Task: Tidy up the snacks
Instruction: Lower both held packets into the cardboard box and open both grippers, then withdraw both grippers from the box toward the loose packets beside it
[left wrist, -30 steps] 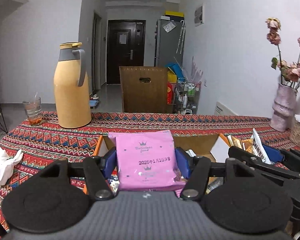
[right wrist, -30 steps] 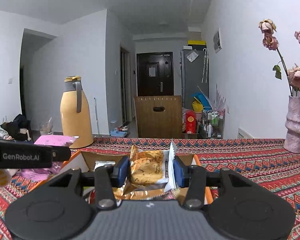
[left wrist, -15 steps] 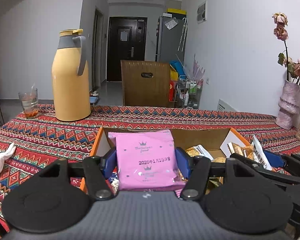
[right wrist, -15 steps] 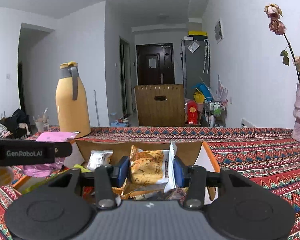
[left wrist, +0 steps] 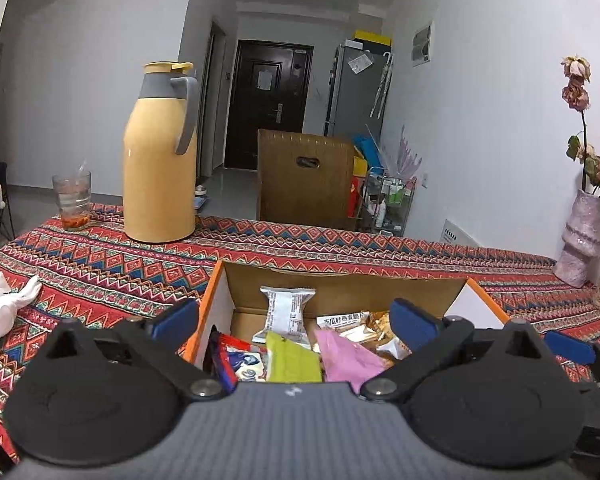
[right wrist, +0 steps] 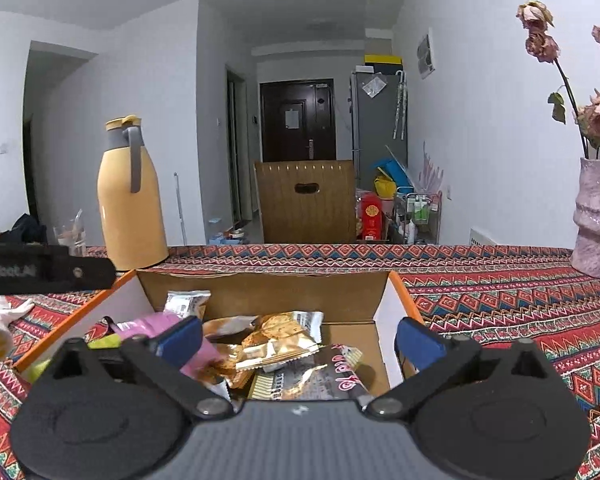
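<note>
An open cardboard box [left wrist: 340,288] with an orange rim sits on the patterned tablecloth and holds several snack packets. It also shows in the right wrist view [right wrist: 260,292]. My left gripper [left wrist: 294,322] is open and empty over the box. The pink packet [left wrist: 346,356] lies in the box below it, beside a green packet [left wrist: 292,360] and a white packet [left wrist: 288,312]. My right gripper [right wrist: 300,338] is open and empty over the box. The golden cracker packet [right wrist: 278,340] lies on the pile below it, and the pink packet [right wrist: 148,326] lies to the left.
A yellow thermos jug [left wrist: 160,160] and a glass [left wrist: 72,200] stand at the back left of the table. A white cloth [left wrist: 0,304] lies at the left. A pink vase with dried roses [right wrist: 598,216] stands at the right. A wooden chair [left wrist: 304,184] stands behind the table.
Both grippers have opened. The pink packet has dropped from the left gripper into the box, and the cracker packet has dropped from the right gripper onto the pile.
</note>
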The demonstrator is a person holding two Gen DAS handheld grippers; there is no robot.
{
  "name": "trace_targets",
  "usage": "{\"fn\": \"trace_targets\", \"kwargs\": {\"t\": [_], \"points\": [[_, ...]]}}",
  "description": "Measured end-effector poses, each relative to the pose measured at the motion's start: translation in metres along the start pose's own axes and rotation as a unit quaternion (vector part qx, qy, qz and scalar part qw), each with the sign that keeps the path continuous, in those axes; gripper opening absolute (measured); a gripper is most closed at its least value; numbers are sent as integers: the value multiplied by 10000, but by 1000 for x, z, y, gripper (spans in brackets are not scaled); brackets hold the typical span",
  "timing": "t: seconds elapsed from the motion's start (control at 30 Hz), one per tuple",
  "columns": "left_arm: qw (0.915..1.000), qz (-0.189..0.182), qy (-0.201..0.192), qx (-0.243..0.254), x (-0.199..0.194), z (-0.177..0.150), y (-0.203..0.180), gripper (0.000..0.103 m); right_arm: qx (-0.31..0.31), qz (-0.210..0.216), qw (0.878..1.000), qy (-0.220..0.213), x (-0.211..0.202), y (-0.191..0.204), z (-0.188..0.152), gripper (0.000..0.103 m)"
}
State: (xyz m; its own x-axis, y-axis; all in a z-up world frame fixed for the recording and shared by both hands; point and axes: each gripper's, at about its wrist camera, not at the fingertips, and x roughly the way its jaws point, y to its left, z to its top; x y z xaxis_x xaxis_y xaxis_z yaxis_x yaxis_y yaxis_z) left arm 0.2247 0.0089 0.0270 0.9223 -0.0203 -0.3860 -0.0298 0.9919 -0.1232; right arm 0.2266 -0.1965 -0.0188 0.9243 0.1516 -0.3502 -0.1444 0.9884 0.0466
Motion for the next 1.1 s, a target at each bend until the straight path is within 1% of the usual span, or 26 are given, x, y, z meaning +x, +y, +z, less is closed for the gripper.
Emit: {"fn": "trace_targets", "kwargs": {"t": [0.3, 0.5, 0.67, 0.87, 1.1], "points": [[10000, 33, -7, -5, -4, 1, -3, 103, 57, -36, 10000, -26, -1, -2, 2, 103], [9999, 78, -25, -71, -12, 8, -5, 103, 81, -28, 9998, -182, -14, -5, 12, 103], [9999, 45, -65, -138, -24, 13, -5, 103, 48, -58, 9997, -247, -26, -6, 20, 103], [9999, 4, -60, -129, -44, 10, -3, 103, -75, -104, 9997, -198, -46, -7, 18, 103], [10000, -28, 38, -84, -65, -4, 2, 103, -168, -89, 9998, 54, -68, -11, 0, 103]]}}
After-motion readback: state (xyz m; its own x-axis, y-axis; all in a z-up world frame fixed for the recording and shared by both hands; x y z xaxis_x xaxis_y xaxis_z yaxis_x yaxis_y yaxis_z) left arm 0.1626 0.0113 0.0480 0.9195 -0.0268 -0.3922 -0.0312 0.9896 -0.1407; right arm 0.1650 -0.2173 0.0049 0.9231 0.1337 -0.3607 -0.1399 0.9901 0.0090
